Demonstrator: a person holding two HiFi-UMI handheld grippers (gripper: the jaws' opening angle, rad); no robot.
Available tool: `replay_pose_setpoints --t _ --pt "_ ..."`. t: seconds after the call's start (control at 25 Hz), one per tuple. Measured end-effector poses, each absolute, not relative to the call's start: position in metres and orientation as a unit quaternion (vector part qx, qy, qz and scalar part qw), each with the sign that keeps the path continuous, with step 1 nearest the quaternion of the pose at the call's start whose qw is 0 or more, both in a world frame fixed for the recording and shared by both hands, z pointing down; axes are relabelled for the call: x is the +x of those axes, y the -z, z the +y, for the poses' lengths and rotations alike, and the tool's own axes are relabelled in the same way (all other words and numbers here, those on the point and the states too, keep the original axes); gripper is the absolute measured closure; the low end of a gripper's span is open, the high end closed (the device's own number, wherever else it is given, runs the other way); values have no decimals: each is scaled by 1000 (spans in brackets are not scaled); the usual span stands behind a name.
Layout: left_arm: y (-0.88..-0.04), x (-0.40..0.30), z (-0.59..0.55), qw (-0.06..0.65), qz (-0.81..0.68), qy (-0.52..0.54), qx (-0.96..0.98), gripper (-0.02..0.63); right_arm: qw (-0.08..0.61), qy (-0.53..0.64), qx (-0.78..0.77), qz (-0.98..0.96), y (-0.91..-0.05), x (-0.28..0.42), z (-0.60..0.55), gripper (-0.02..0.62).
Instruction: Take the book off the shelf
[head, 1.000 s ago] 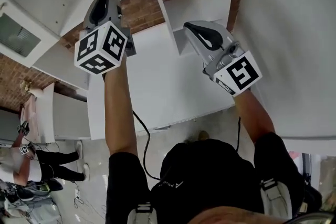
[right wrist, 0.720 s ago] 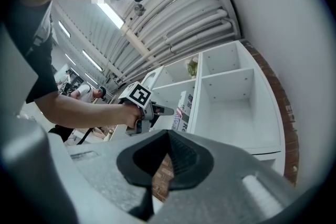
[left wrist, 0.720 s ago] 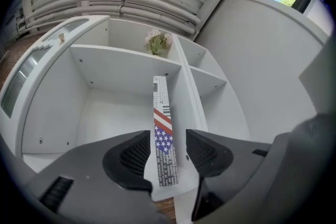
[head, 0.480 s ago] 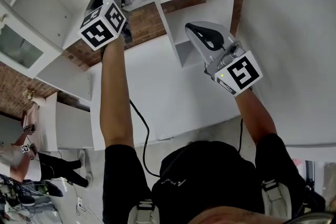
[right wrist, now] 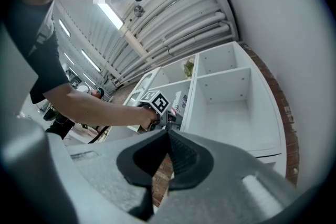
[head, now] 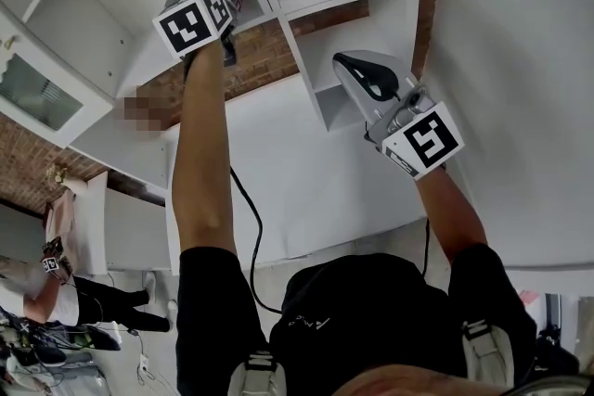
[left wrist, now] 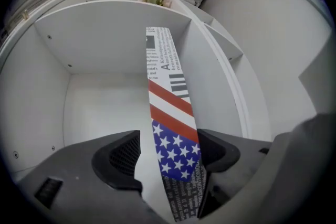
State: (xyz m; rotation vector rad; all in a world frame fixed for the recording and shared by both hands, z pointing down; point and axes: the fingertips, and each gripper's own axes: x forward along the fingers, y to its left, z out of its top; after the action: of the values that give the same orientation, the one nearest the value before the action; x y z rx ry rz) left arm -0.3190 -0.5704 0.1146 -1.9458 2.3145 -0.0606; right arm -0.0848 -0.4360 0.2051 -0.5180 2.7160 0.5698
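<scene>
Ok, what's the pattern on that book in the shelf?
Flag-style: red and white stripes above white stars on blue, on the book; clearest in left gripper view.

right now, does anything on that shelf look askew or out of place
Only the book: it leans tilted, alone in its cubby, not standing upright. The left gripper has just been opening its jaws, which straddle the book's lower end without clamping it. Nothing looks damaged or spilled.

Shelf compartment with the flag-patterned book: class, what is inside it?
Only the leaning book shows; the left gripper, jaws just opened around it, hides the compartment floor.
</scene>
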Motion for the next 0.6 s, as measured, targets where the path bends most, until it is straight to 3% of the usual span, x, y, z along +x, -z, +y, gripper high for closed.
replay_pose_setpoints --t 0.2,0.36,0.6 --pt "-121 -323 -585 35 764 40 -643 288 165 -193 -189 949 -205 -78 -437 594" --pt "-124 -326 -584 25 769 31 -638 423 169 -193 -195 947 -203 -72 -434 594" --pt "-121 -324 -575 29 773 11 -633 453 166 -187 -202 947 -206 -70 -431 594"
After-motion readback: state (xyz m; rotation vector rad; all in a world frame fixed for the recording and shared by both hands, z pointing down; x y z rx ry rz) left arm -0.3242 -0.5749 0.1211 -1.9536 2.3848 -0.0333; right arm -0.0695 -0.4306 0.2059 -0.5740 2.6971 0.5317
